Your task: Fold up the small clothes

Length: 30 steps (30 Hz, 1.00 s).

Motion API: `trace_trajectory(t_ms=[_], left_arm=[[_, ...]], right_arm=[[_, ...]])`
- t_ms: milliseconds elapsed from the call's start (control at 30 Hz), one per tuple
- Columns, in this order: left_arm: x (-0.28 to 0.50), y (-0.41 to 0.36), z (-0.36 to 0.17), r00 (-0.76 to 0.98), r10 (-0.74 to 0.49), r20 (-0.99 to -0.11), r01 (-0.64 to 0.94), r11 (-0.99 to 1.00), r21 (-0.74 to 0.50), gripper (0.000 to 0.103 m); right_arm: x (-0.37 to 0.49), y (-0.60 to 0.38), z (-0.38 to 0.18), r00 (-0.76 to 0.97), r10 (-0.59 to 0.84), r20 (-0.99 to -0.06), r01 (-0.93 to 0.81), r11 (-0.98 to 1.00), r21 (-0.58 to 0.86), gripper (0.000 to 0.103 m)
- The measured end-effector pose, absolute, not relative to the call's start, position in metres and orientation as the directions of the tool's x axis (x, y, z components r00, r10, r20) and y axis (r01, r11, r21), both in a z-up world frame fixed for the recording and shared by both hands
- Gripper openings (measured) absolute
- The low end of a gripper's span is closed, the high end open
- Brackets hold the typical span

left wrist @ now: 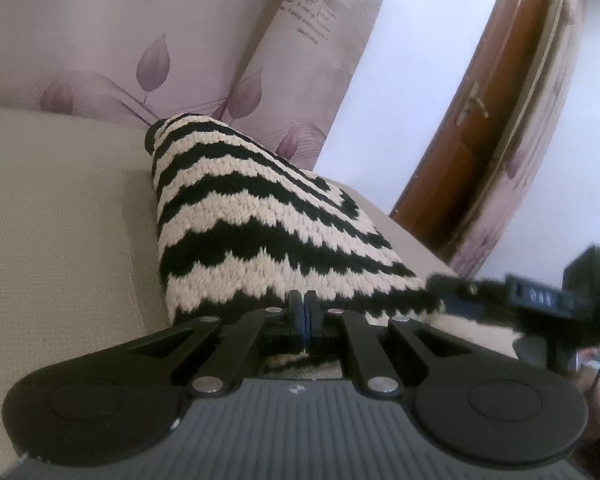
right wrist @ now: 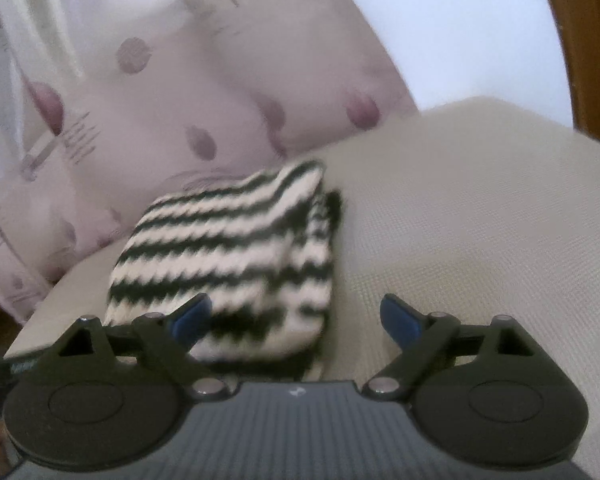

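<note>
My left hand-held gripper (left wrist: 304, 314) is pinched narrow, seemingly gripping the striped knit (left wrist: 260, 224)'s near edge; my right hand-held gripper (right wrist: 296, 318) gapes wide beside open table (right wrist: 480, 220).

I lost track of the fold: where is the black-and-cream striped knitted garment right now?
The black-and-cream striped knitted garment lies folded on the beige cushion, directly ahead in both wrist views, near the floral curtain.

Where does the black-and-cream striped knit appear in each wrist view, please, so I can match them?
Left wrist: striped knit fills the centre, running up from the closed left gripper.
Right wrist: it lies centre-left, behind the open right gripper.
Shared landmark: the beige cushion under it.
</note>
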<state>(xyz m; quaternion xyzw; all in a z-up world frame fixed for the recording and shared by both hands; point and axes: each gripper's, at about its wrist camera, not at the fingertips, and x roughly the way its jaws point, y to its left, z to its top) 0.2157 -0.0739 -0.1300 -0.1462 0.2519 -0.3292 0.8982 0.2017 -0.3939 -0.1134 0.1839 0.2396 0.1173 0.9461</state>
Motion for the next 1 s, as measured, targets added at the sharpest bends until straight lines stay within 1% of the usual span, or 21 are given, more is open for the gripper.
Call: trace_trajectory(t_ms=[100, 167, 267, 333, 367, 400, 433, 467, 533, 567, 667, 733, 867, 967, 1000], left_arm=[[0.207, -0.068, -0.130, 0.655, -0.664, -0.360, 0.526, 0.743, -0.414, 0.012], [0.199, -0.065, -0.130, 0.654, -0.663, -0.364, 0.534, 0.745, -0.399, 0.015], [0.187, -0.060, -0.129, 0.660, -0.656, -0.367, 0.544, 0.754, -0.368, 0.026], [0.181, -0.060, -0.128, 0.663, -0.649, -0.373, 0.548, 0.760, -0.348, 0.040], [0.178, -0.059, -0.128, 0.673, -0.636, -0.379, 0.541, 0.772, -0.335, 0.045], [0.176, -0.059, -0.127, 0.688, -0.615, -0.384, 0.527, 0.788, -0.319, 0.053], [0.175, -0.057, -0.127, 0.702, -0.597, -0.388, 0.510, 0.802, -0.312, 0.059], [0.175, -0.054, -0.127, 0.715, -0.581, -0.387, 0.489, 0.813, -0.317, 0.059], [0.178, -0.049, -0.129, 0.728, -0.568, -0.384, 0.462, 0.820, -0.338, 0.059], [0.179, -0.047, -0.130, 0.729, -0.564, -0.387, 0.452, 0.822, -0.346, 0.059], [0.178, -0.048, -0.128, 0.737, -0.556, -0.384, 0.454, 0.828, -0.328, 0.058], [0.177, -0.056, -0.126, 0.739, -0.539, -0.404, 0.468, 0.842, -0.267, 0.058], [0.183, -0.078, -0.122, 0.761, -0.483, -0.432, 0.489, 0.866, -0.107, 0.056], [0.194, -0.089, -0.125, 0.761, -0.449, -0.468, 0.485, 0.873, -0.050, 0.051], [0.199, -0.092, -0.127, 0.758, -0.435, -0.487, 0.476, 0.878, -0.044, 0.045]], right_arm=[[0.187, -0.385, -0.116, 0.865, 0.299, -0.403, -0.147, 0.919, 0.367, 0.092], [0.180, -0.380, -0.112, 0.877, 0.296, -0.379, -0.165, 0.925, 0.341, 0.092], [0.173, -0.370, -0.100, 0.903, 0.262, -0.340, -0.174, 0.947, 0.268, 0.092], [0.173, -0.367, -0.092, 0.913, 0.255, -0.318, -0.185, 0.954, 0.234, 0.092], [0.175, -0.365, -0.089, 0.912, 0.266, -0.312, -0.199, 0.953, 0.228, 0.092], [0.178, -0.364, -0.088, 0.909, 0.274, -0.315, -0.211, 0.952, 0.221, 0.091], [0.182, -0.361, -0.088, 0.904, 0.270, -0.331, -0.212, 0.956, 0.203, 0.081], [0.189, -0.358, -0.089, 0.892, 0.267, -0.364, -0.209, 0.959, 0.191, 0.051], [0.204, -0.359, -0.099, 0.859, 0.269, -0.436, -0.185, 0.956, 0.226, 0.030], [0.207, -0.363, -0.105, 0.851, 0.277, -0.447, -0.174, 0.950, 0.258, 0.030], [0.200, -0.375, -0.110, 0.849, 0.323, -0.418, -0.172, 0.917, 0.359, 0.028], [0.196, -0.380, -0.115, 0.851, 0.328, -0.410, -0.174, 0.913, 0.370, 0.027], [0.196, -0.381, -0.118, 0.855, 0.342, -0.390, -0.184, 0.903, 0.389, 0.027], [0.198, -0.382, -0.119, 0.852, 0.357, -0.384, -0.192, 0.894, 0.405, 0.027], [0.200, -0.384, -0.119, 0.851, 0.361, -0.382, -0.191, 0.890, 0.414, 0.027]])
